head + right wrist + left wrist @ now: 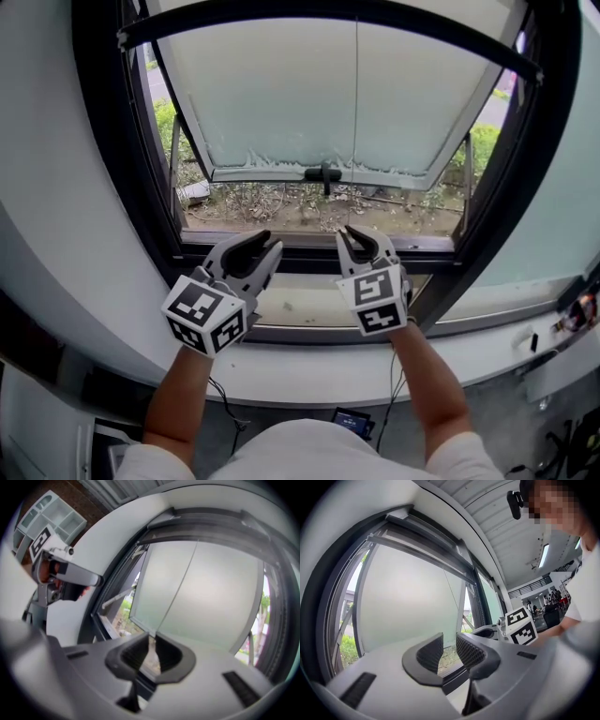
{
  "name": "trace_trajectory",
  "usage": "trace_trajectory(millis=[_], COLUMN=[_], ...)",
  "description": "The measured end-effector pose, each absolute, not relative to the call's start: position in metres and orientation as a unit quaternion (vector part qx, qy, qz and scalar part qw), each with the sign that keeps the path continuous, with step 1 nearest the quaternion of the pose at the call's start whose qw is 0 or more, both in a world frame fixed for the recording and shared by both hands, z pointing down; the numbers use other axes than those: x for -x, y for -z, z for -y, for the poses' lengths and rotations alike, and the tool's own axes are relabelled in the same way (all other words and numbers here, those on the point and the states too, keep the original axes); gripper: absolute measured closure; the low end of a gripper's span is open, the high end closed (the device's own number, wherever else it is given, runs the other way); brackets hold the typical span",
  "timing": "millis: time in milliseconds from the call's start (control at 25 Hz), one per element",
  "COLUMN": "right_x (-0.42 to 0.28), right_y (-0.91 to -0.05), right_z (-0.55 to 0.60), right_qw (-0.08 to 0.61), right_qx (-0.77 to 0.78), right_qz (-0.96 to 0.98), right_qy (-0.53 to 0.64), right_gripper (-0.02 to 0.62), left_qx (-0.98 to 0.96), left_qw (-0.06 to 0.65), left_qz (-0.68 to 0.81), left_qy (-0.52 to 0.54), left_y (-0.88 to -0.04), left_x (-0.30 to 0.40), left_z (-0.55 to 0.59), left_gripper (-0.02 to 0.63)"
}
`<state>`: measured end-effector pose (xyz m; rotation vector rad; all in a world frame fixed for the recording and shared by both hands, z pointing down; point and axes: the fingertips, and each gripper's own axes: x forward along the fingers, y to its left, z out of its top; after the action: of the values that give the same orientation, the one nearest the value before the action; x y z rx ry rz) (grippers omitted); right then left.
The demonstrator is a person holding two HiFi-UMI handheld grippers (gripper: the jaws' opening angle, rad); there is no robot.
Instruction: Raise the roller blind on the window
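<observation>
roller blind point(347, 10) sits up high, well above left tongs point(267, 242) & right tongs point(361, 236), both released.

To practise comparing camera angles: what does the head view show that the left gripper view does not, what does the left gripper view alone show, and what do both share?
Only the head view: the person's forearms, the black window handle, and the planted ground below the tilted-out window.
Only the left gripper view: the ceiling with its strip light, the head camera, and the room behind.
Both: the frosted pane, the left gripper and the right gripper.
</observation>
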<state>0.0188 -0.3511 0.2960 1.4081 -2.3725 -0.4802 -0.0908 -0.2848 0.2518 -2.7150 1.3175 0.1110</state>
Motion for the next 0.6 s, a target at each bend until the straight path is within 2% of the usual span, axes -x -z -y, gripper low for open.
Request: trace_trajectory(millis=[600], right_x=[-0.019], right_y=[-0.25], right_z=[0.349], right_qw=[0.136], right_qx=[-0.502], right_qz=[0.83], right_qy=[0.199], right_gripper=[0.54], left_qx=[0.898], left_qw=[0.018], left_qz=[-0.438], left_qy=[-0.047], left_y=[-0.283], left_x=[0.095], left_z=[0.266], left_gripper=[0.505])
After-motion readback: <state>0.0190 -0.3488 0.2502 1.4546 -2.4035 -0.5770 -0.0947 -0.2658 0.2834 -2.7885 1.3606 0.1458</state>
